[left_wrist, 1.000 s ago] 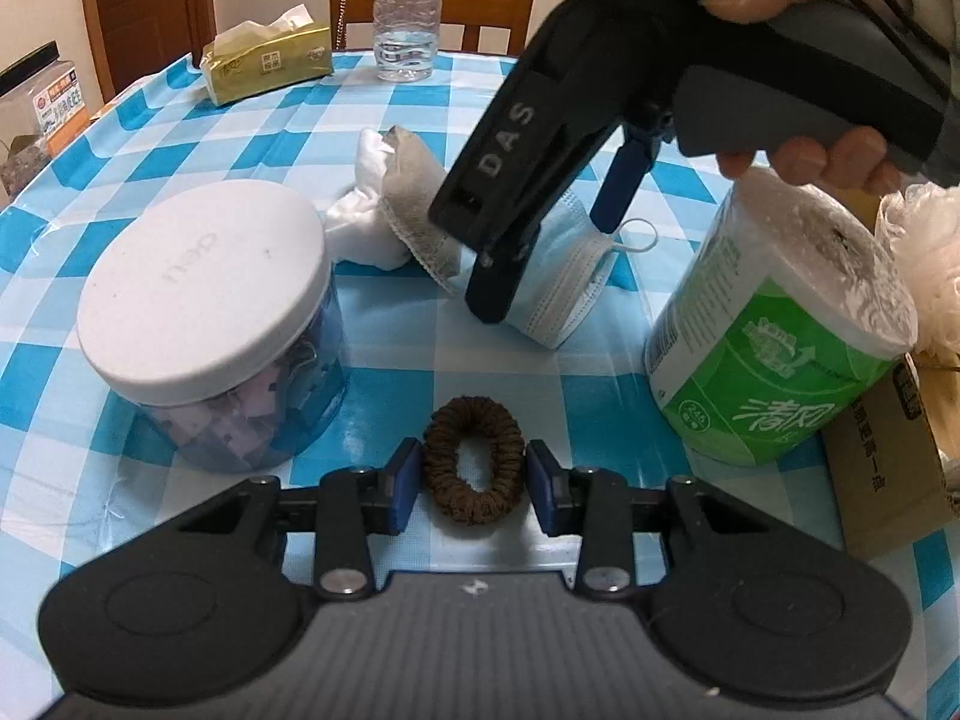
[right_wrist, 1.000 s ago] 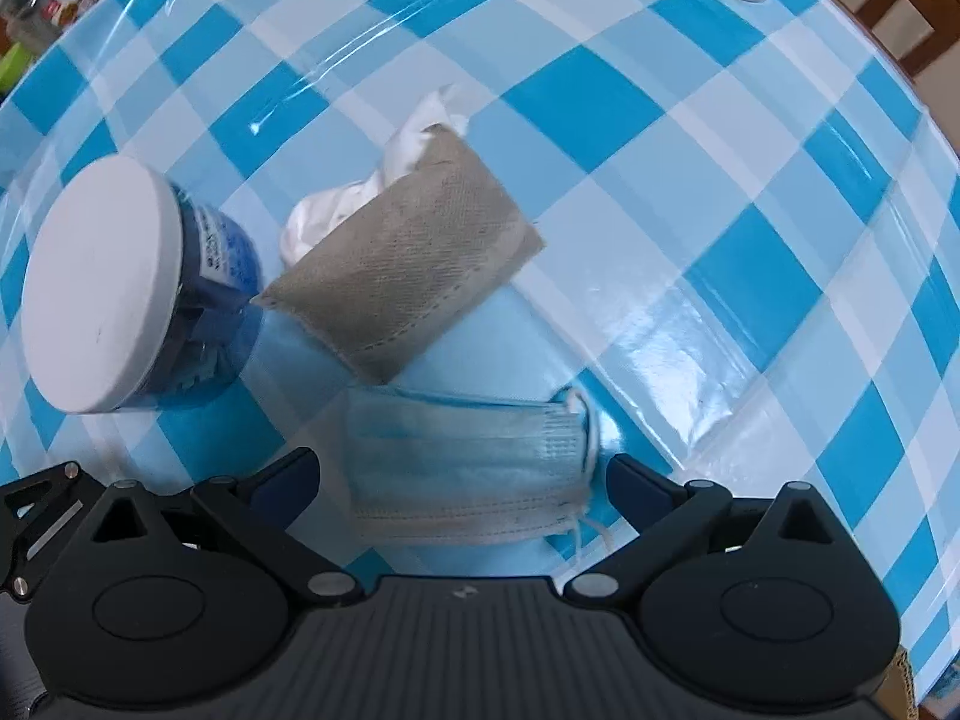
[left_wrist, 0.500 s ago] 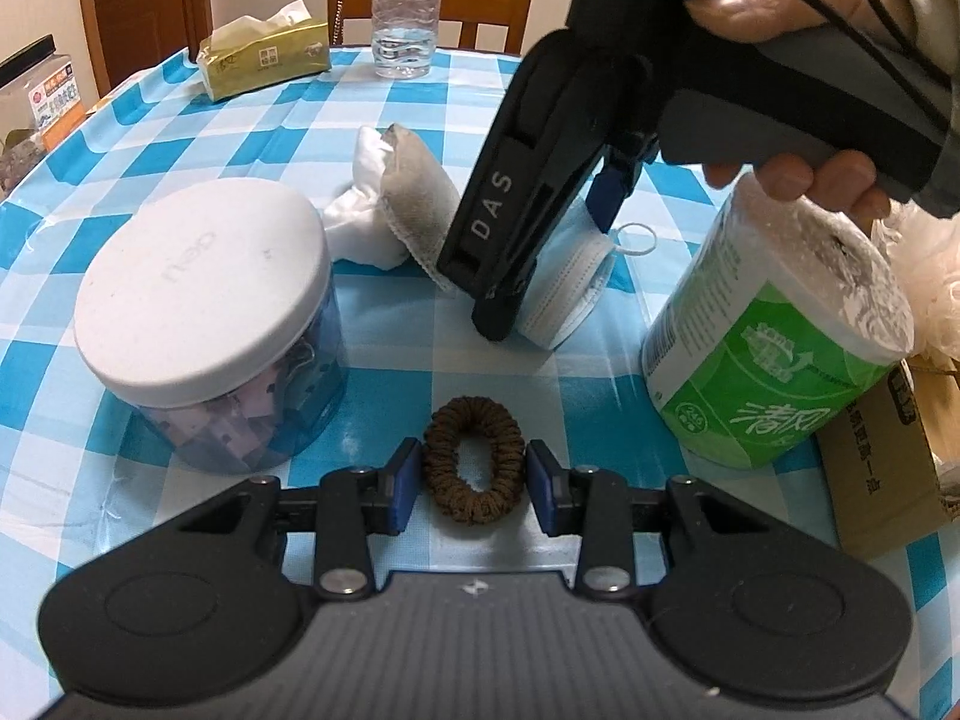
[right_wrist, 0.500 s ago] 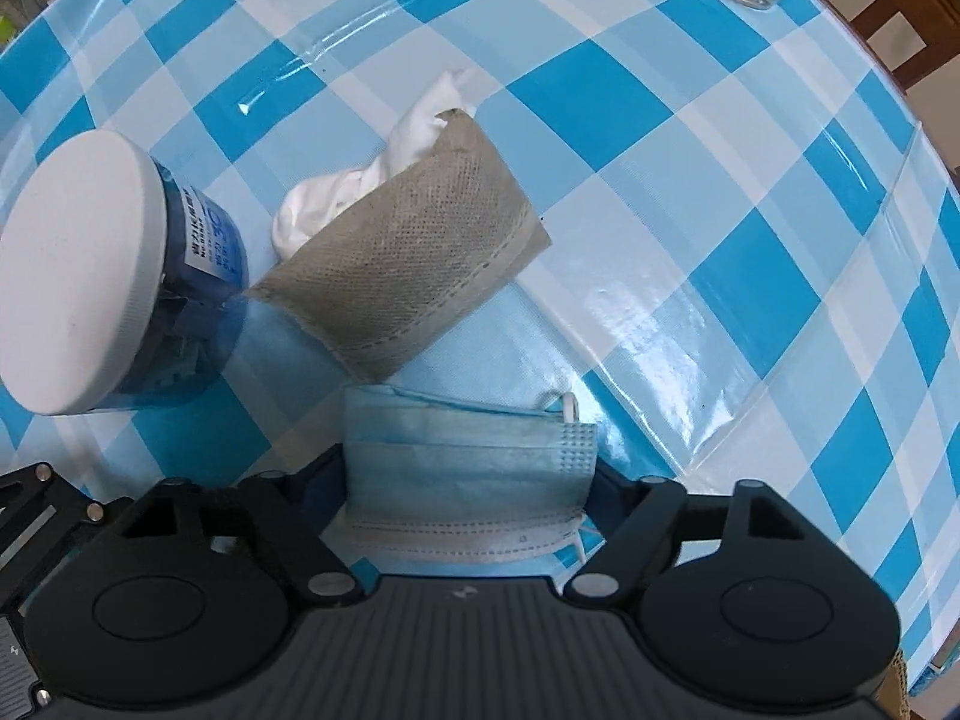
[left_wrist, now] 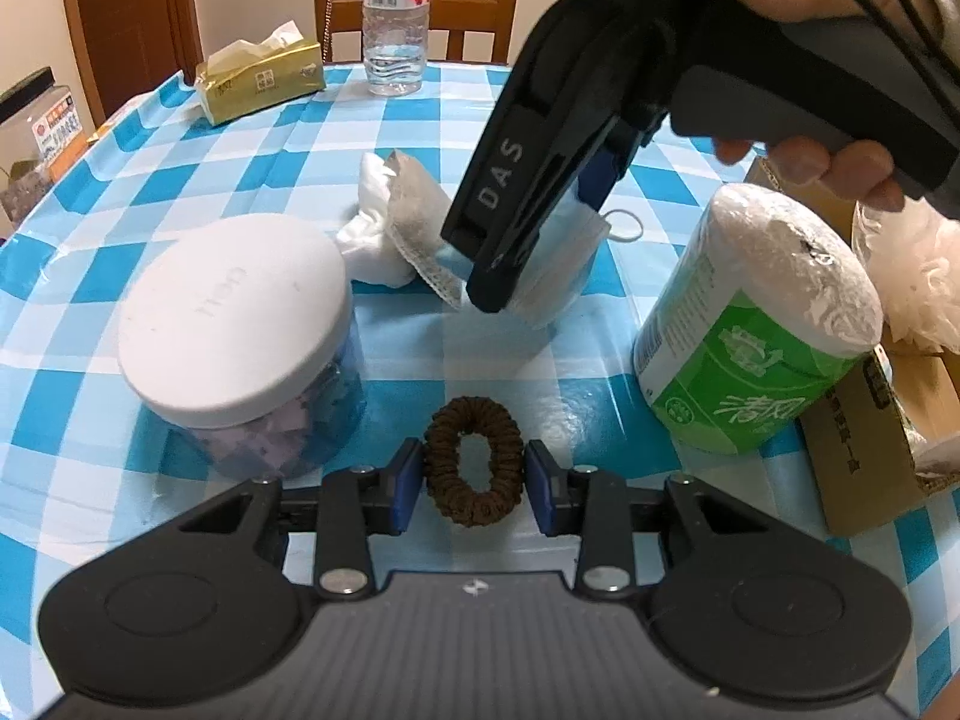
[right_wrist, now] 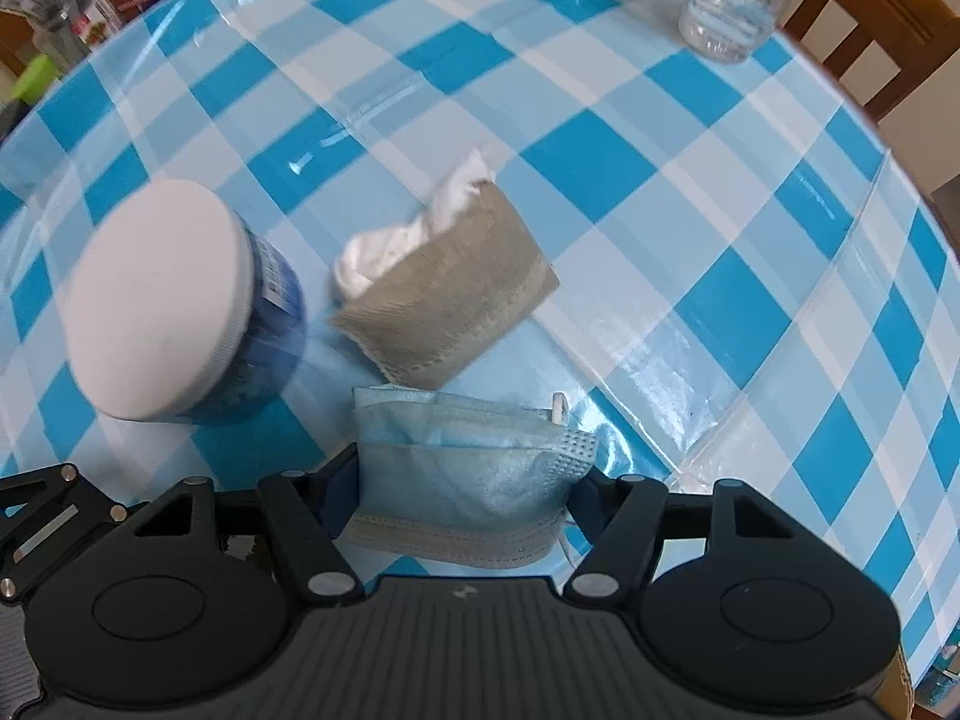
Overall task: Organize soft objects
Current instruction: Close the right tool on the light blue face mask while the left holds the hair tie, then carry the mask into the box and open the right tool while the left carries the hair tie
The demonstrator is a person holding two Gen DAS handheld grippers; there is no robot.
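Observation:
My left gripper (left_wrist: 471, 477) is shut on a brown hair scrunchie (left_wrist: 472, 461), held just above the checked tablecloth. My right gripper (right_wrist: 462, 489) is shut on a light blue face mask (right_wrist: 465, 480) and lifts it off the table; in the left wrist view the mask (left_wrist: 564, 252) hangs between its fingers (left_wrist: 600, 180). A grey cloth pouch (right_wrist: 447, 300) and a white crumpled cloth (right_wrist: 414, 234) lie behind it; they also show in the left wrist view, pouch (left_wrist: 417, 222), cloth (left_wrist: 369, 240).
A white-lidded jar (left_wrist: 234, 318) stands left, a green-wrapped paper roll (left_wrist: 756, 330) right, with a cardboard box (left_wrist: 870, 444) and plastic bag (left_wrist: 912, 282) beyond. A tissue pack (left_wrist: 258, 81), water bottle (left_wrist: 393, 18) and chair (left_wrist: 468, 6) are at the far edge.
My right gripper closed on the blue mask and raised it off the table. My left gripper has stayed put with the scrunchie.

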